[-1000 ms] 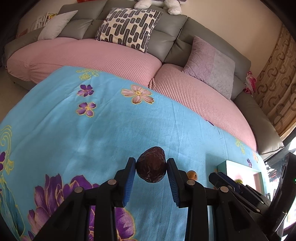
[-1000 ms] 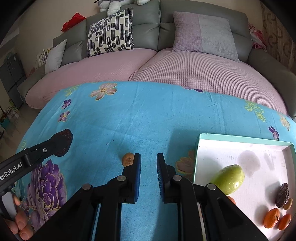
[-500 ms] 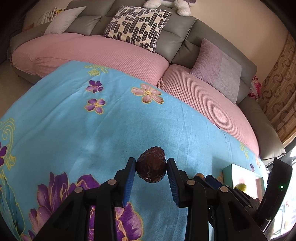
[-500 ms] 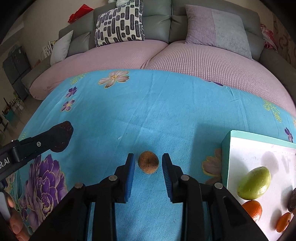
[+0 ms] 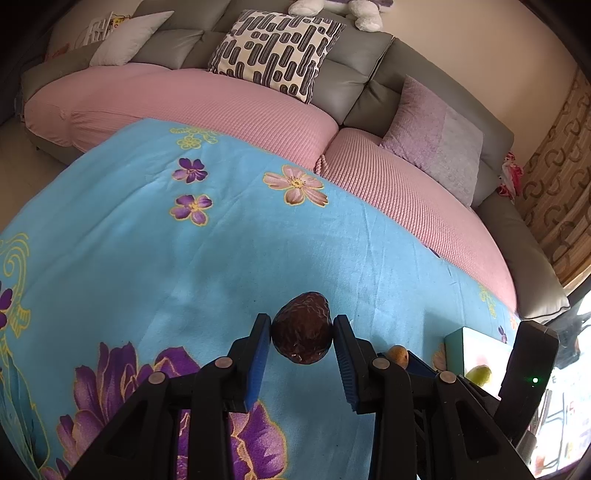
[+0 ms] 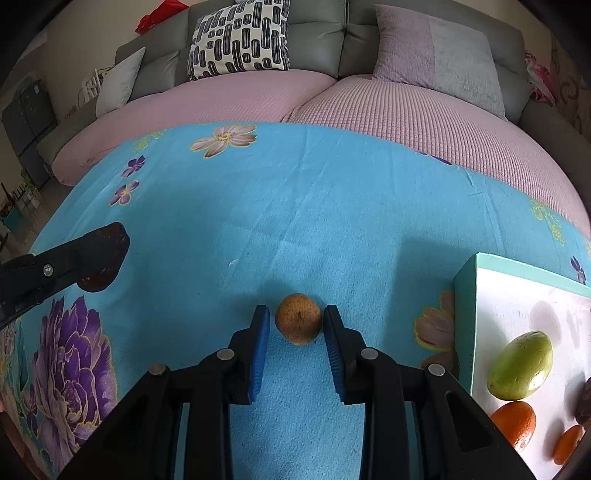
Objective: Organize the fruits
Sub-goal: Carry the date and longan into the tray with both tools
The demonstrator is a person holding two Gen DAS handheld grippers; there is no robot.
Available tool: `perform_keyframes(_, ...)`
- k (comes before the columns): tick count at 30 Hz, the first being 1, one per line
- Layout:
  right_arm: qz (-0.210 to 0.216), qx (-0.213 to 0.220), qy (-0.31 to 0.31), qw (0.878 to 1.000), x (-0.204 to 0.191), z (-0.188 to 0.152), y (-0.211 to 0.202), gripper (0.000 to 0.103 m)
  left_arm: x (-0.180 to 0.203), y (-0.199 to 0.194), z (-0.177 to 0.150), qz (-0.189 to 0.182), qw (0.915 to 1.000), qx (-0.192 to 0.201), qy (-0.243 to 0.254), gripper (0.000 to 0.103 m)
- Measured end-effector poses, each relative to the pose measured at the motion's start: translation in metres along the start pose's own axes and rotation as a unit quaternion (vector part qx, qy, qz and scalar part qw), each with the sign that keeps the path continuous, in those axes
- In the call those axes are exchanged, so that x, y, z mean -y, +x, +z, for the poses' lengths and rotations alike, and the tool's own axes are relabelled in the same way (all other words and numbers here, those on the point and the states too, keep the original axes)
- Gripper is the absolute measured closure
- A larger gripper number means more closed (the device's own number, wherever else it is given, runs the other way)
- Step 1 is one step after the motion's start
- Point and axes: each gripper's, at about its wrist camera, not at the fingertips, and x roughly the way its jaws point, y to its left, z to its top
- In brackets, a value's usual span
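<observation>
A dark brown avocado (image 5: 302,338) is clamped between the blue pads of my left gripper (image 5: 302,341), held above the blue floral cloth (image 5: 184,266). In the right wrist view the same avocado (image 6: 107,258) shows at the left. A small brown round fruit (image 6: 298,324) lies on the cloth between the fingers of my right gripper (image 6: 297,328), which stands open around it with small gaps on both sides. The left wrist view also catches that fruit (image 5: 398,355) behind the right finger. A teal-rimmed white tray (image 6: 466,280) at the right holds a green mango (image 6: 521,365) and oranges (image 6: 515,424).
A grey sofa with pink covers (image 6: 388,107) and cushions (image 6: 240,35) curves behind the cloth. A dark fruit (image 6: 583,404) sits at the tray's right edge. Bare blue cloth stretches across the middle and far side.
My right gripper has moved left and forward and opened, bringing the small brown fruit between its fingers. The left gripper keeps holding the avocado and has drifted slightly.
</observation>
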Motion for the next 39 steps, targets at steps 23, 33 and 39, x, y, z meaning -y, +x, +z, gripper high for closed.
perform_keyframes(23,-0.013,0.057,0.005,0.998,0.004,-0.004,-0.071,0.077,0.01,-0.012,0.0,-0.008,0.9999,0.011,0.009,0.066)
perform_keyframes(33,-0.037,0.074,0.064,0.994,0.047,-0.047,-0.12,0.078,0.052,-0.016,-0.011,-0.027,0.9977,0.008,0.062,0.066)
perform_keyframes(39,-0.072,0.087,0.119,0.986,0.096,-0.065,-0.143,0.077,0.088,-0.018,-0.022,-0.072,0.9927,0.001,0.096,0.066)
